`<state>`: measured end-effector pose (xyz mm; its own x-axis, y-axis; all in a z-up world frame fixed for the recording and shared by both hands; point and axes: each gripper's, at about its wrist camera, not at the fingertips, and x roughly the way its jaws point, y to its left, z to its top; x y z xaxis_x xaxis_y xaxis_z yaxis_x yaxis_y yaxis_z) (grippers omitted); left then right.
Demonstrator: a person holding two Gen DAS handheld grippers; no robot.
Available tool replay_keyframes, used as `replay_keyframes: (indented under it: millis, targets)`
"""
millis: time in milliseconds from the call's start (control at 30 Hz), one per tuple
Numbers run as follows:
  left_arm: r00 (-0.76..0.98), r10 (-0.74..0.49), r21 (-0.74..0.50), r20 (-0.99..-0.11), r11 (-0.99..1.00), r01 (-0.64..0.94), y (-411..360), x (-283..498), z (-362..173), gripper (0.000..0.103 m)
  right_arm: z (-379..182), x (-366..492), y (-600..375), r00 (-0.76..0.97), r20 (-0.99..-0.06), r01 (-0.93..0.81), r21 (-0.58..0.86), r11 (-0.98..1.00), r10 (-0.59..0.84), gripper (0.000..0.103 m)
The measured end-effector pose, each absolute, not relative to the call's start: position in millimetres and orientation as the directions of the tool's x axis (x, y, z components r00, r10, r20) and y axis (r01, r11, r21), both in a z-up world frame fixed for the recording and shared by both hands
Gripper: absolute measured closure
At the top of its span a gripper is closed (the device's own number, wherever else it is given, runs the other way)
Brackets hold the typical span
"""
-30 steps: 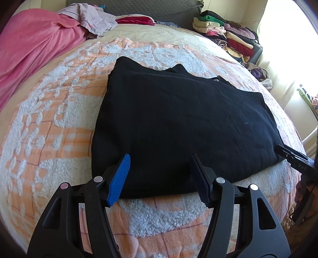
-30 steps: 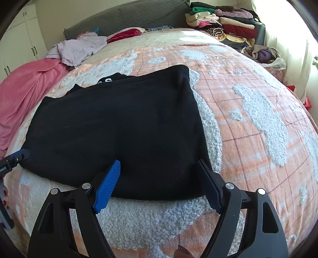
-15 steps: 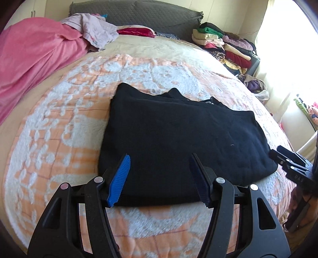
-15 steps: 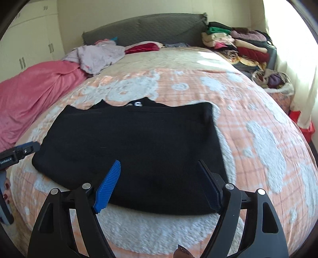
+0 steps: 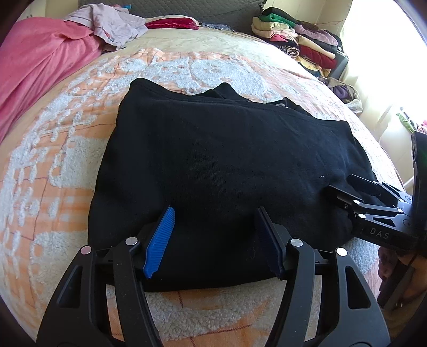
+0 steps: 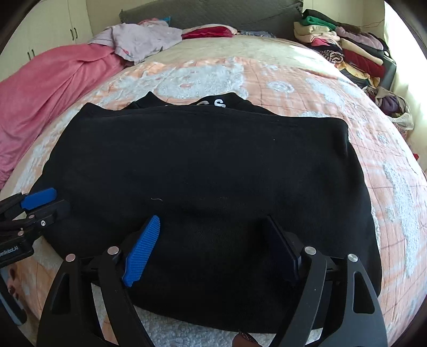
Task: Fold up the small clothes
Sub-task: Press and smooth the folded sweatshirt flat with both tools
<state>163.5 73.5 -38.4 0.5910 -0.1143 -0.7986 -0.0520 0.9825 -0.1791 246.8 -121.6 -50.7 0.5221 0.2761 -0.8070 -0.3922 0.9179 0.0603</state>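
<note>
The left gripper, a black two-finger tool with ribbed blue pads, hangs over the near edge of the bed with its jaws spread and nothing pinched; the pads hover above the near hem of the folded black knit garment and I cannot tell whether the tips brush the cloth. The right gripper is just beside it over the same hem, toward the garment's right end. Its jaws are opening, the black fabric lying under the gap and not pressed by either pad. Each tool shows at the edge of the other's view.

The black garment lies flat as a broad rectangle on the near half of the bed, its long side along the near edge. A bit of white lettering peeks out at its far edge, where a lower layer sticks out.

Under it is a fleecy orange-and-white patterned blanket covering the mattress. A crumpled pink blanket is heaped along the left side of the bed, with a pale lilac cloth and a red folded item near the grey quilted headboard. Off the far right corner stands a stack of folded clothes in mixed colours.
</note>
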Motion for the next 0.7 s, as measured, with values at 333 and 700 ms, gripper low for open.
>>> replay_keyframes:
  millis: [333,700]
  targets:
    - [0.598,-0.120,-0.192,-0.792,0.980,-0.059,74,154,-27,0.047,-30,225,-151,0.537,-0.784,-0.327,0.146,0.934,0.311,0.013]
    - [0.614,-0.100,-0.188,-0.783,0.979,-0.081,81,140,-13,0.031,-16,203,-169,0.556,-0.767,-0.283,0.187,0.941,0.320,0.006]
